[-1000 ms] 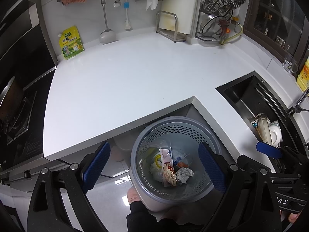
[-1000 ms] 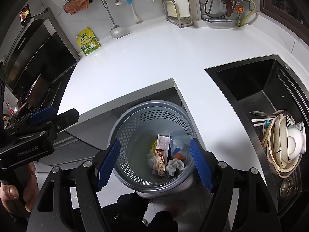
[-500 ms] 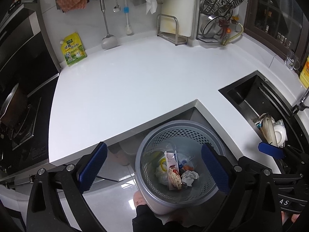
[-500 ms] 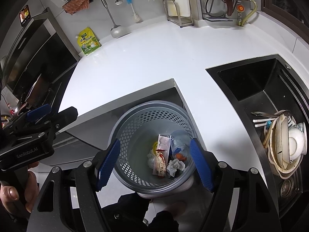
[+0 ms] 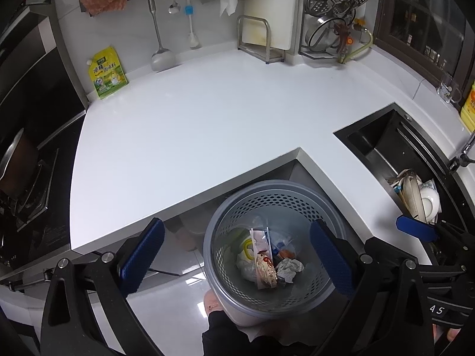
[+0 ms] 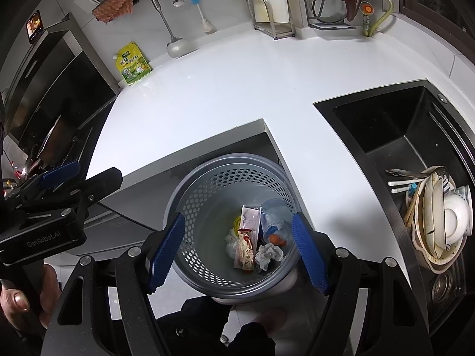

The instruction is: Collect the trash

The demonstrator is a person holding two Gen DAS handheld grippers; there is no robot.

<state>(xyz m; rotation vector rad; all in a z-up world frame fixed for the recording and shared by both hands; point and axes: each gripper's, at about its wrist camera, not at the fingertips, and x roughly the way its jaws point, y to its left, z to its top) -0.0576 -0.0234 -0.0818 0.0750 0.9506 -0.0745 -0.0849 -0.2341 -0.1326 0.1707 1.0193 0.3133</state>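
Note:
A grey perforated trash bin (image 5: 276, 190) stands on the floor in the inner corner of the white counter (image 5: 207, 118). It holds a snack wrapper (image 5: 265, 267), crumpled paper (image 5: 289, 268), a clear plastic bottle (image 6: 274, 216) and other scraps. My left gripper (image 5: 237, 256) is open and empty, held above the bin. My right gripper (image 6: 239, 250) is open and empty, also above the bin (image 6: 237, 163). Each gripper shows at the edge of the other's view.
A yellow-green pouch (image 5: 107, 72) leans on the wall at the counter's back left. A black sink (image 5: 415, 166) with dirty dishes (image 6: 439, 216) lies at the right. A stove with a pan (image 5: 17, 160) is at the left. Utensils and a rack stand along the back wall.
The left gripper has drifted back and a little up, so the bin sits lower in its view. The right gripper has barely moved. Both stay open.

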